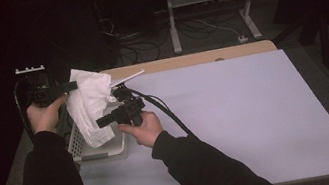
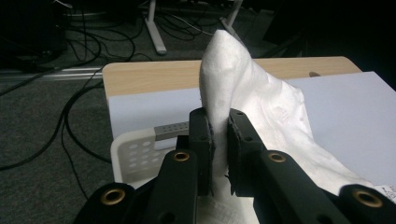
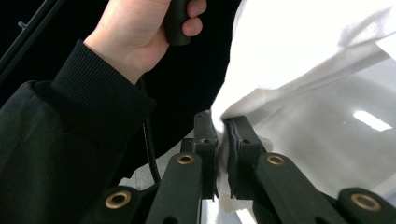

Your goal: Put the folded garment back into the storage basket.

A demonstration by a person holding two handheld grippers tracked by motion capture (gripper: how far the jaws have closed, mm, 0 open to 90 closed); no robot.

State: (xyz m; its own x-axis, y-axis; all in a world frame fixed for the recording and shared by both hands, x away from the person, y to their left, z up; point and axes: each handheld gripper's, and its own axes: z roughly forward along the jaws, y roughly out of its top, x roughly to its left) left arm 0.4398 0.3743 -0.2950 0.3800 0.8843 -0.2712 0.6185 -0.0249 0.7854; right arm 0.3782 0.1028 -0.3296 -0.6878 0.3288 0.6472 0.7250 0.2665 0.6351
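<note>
Pale lilac sheeting (image 1: 237,116) covers most of our bench (image 1: 187,60), leaving a strip of light wood bare along the far edge. Beyond it the room is dark: grey carpet, loose black cables (image 1: 145,50) and the white legs of another desk (image 1: 209,9). At the bench's near left corner sits a white perforated basket (image 1: 99,151). We hold a white cloth (image 1: 87,105) up above it, stretched between our two grippers. Our left gripper (image 2: 219,140) has its fingers closed on an upper fold of the cloth, which rises in a peak past them. Our right gripper (image 3: 220,140) has its fingers pinched on a lower edge of the same cloth. Our left hand (image 3: 140,32), in a black sleeve, appears in the right gripper view.
</note>
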